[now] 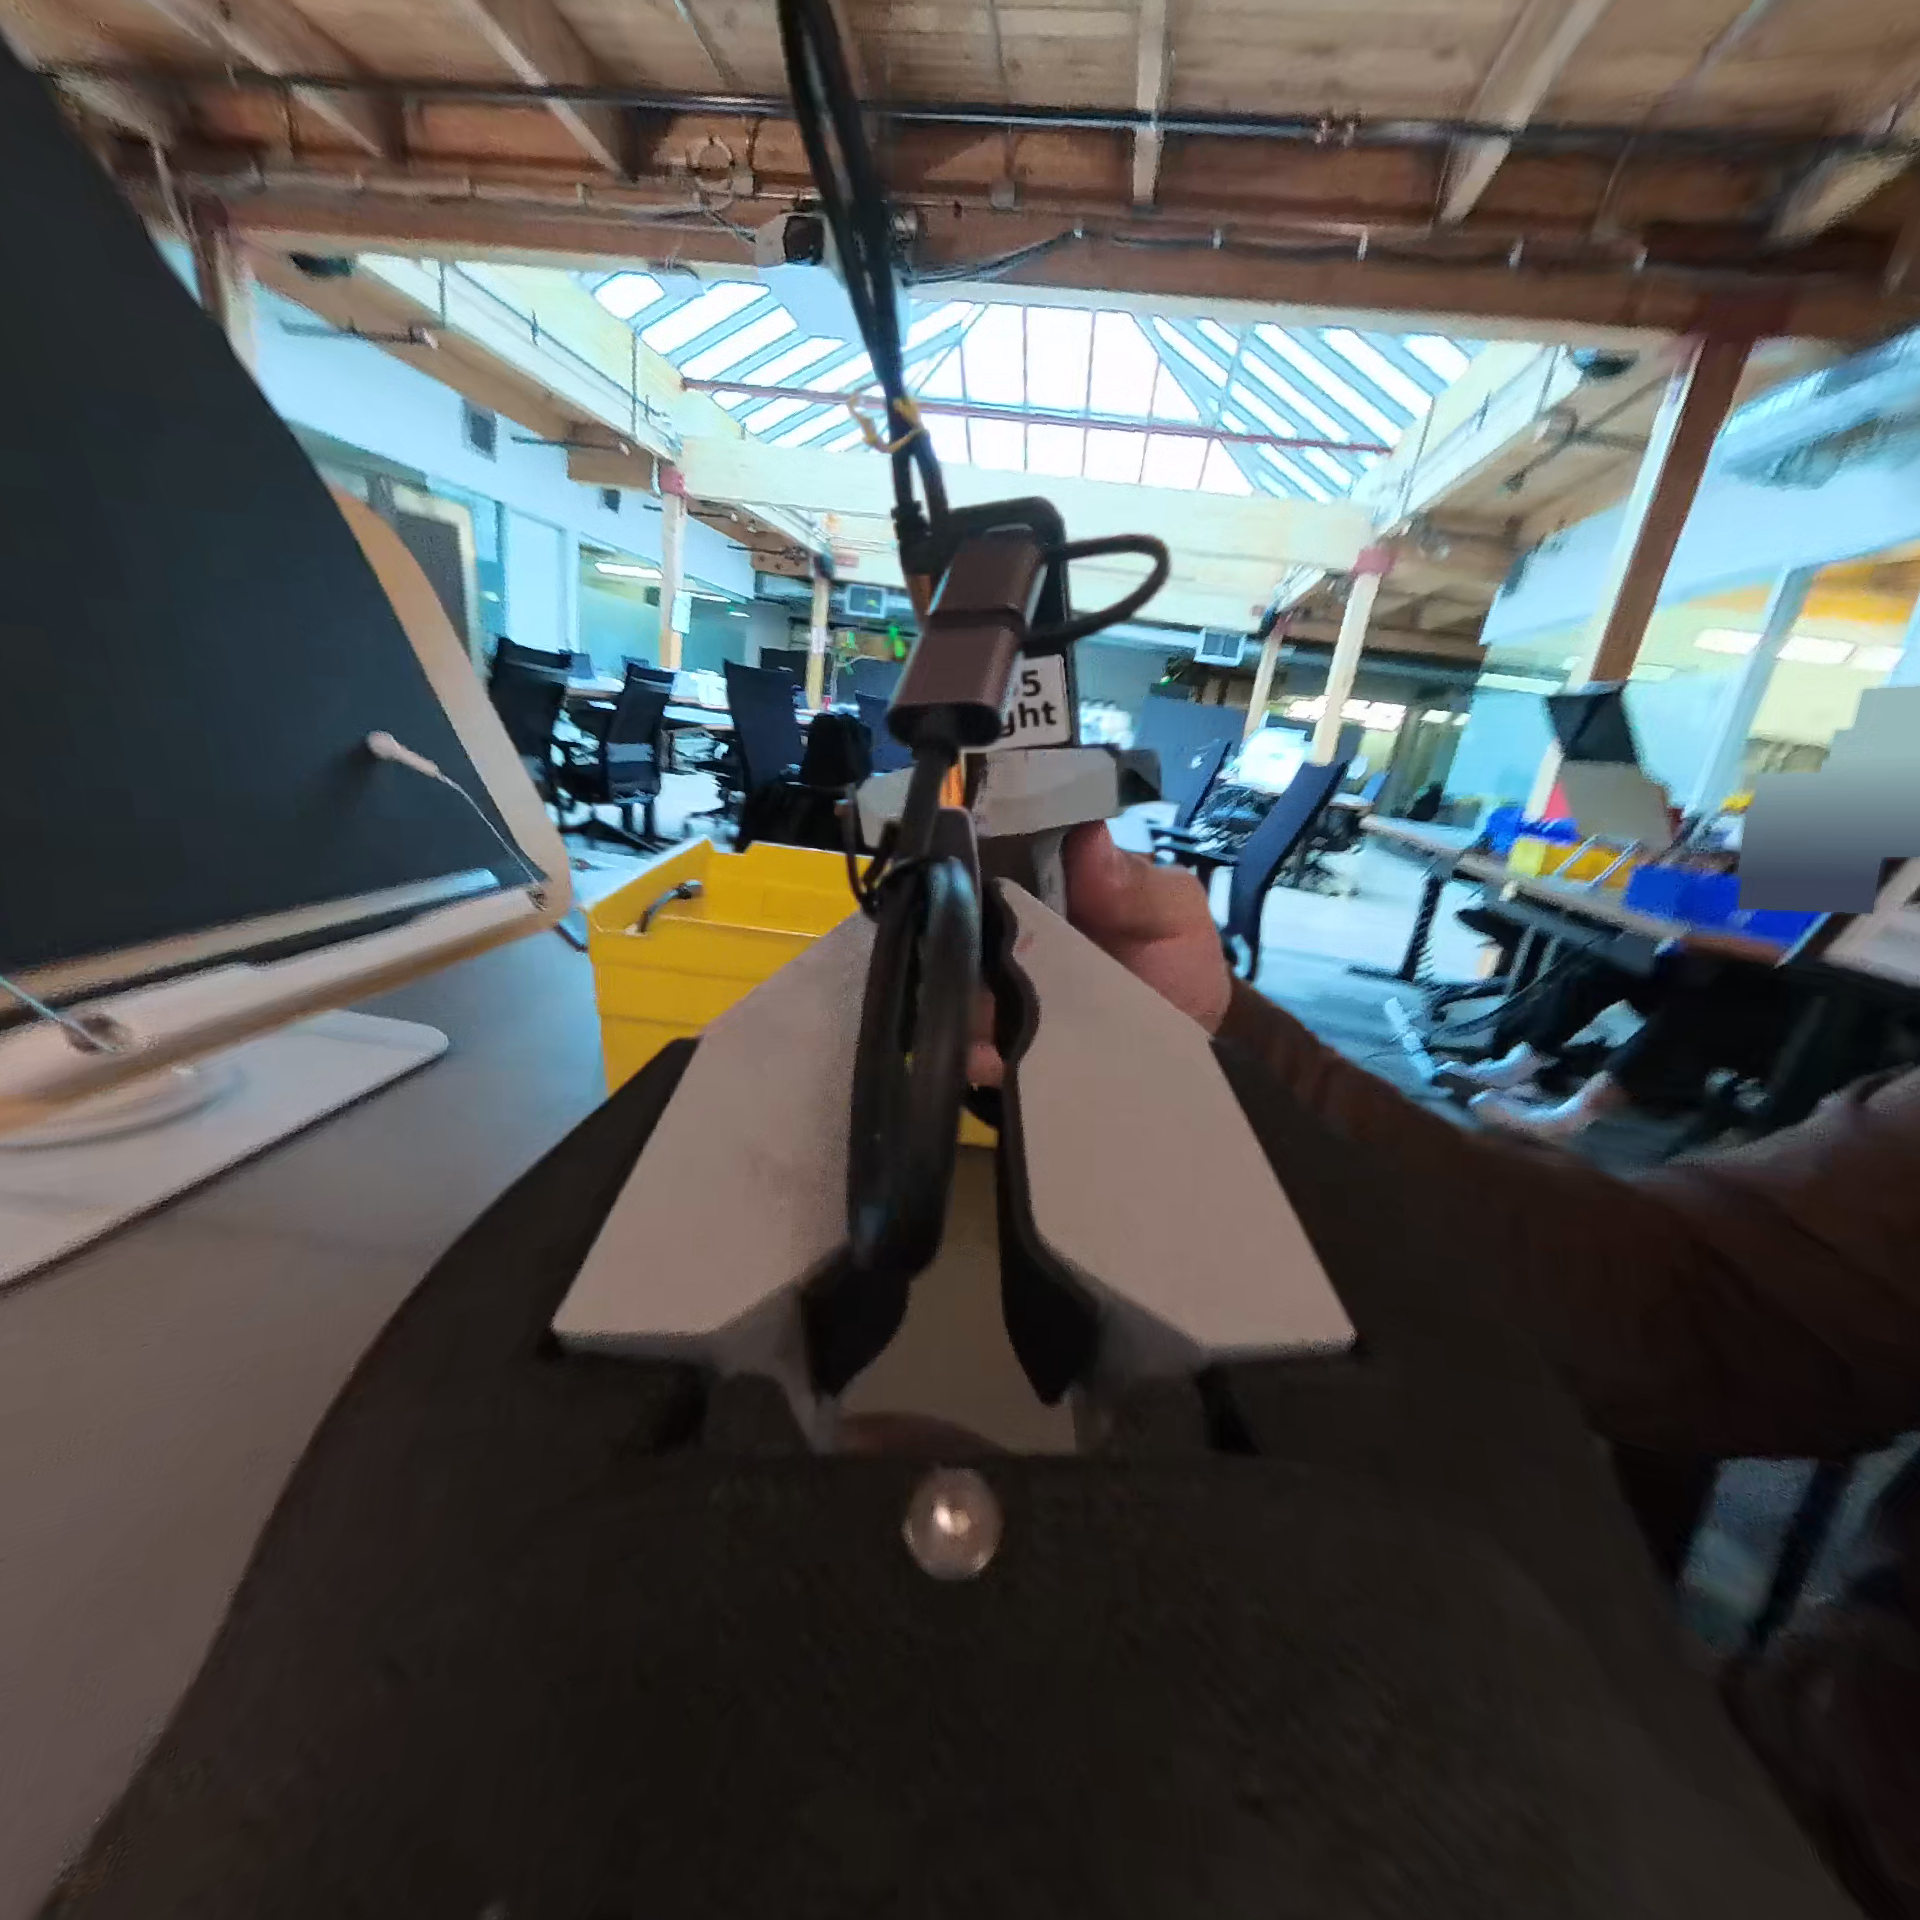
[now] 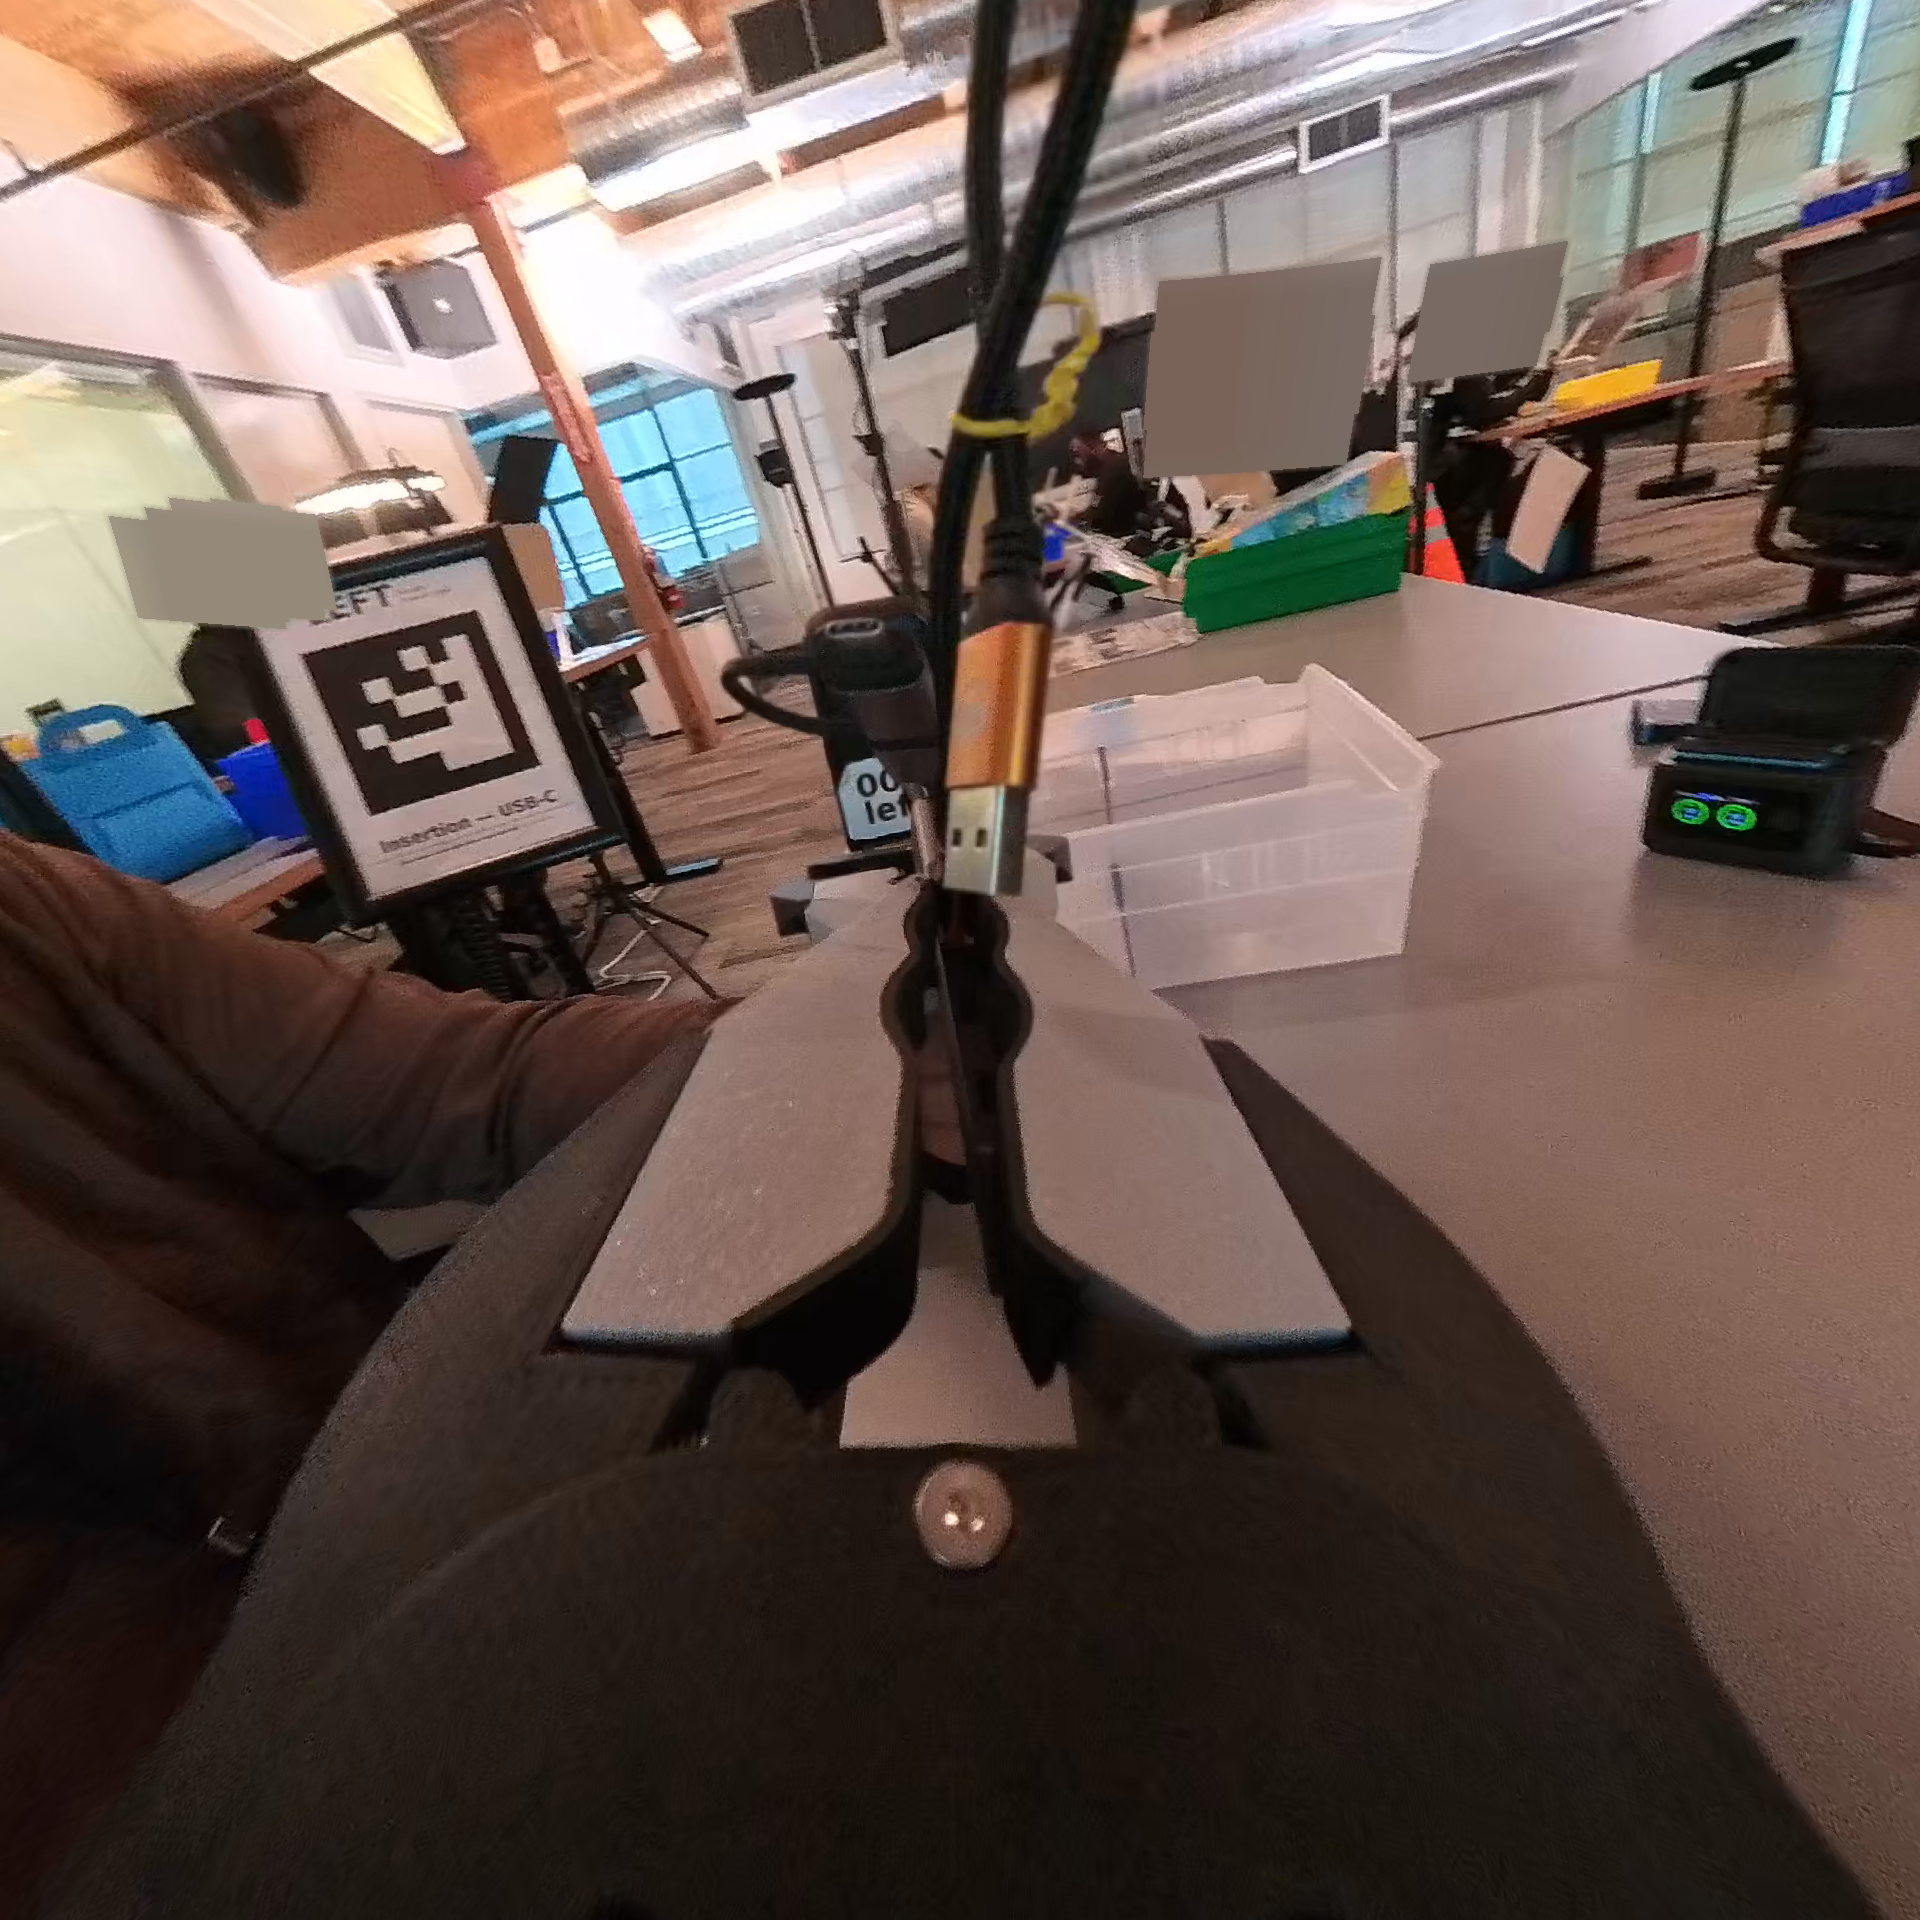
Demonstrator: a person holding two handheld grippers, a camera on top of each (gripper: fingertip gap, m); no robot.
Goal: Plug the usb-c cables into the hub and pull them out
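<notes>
My left gripper [image 1: 940,899] is shut on a black cable loop [image 1: 914,1049], raised above the table. Just past its tips hangs a small dark hub [image 1: 966,644] with a short looped lead. Two black cables [image 1: 842,156] tied with a yellow tie run up out of view. My right gripper [image 2: 956,920] faces the left one and is shut on a thin black cable [image 2: 961,1070]. An orange USB plug [image 2: 992,769] dangles right over its tips, beside the hub [image 2: 868,675], whose open port faces up. A hand holds the right gripper [image 1: 1023,805] in the left wrist view.
A yellow bin [image 1: 727,935] stands behind the grippers, with a black board on a stand [image 1: 156,520] at the left. On the grey table [image 2: 1558,1143] are a clear plastic bin [image 2: 1247,821] and a black case with green lights [image 2: 1766,800]. A framed marker sign [image 2: 436,717] stands at the left.
</notes>
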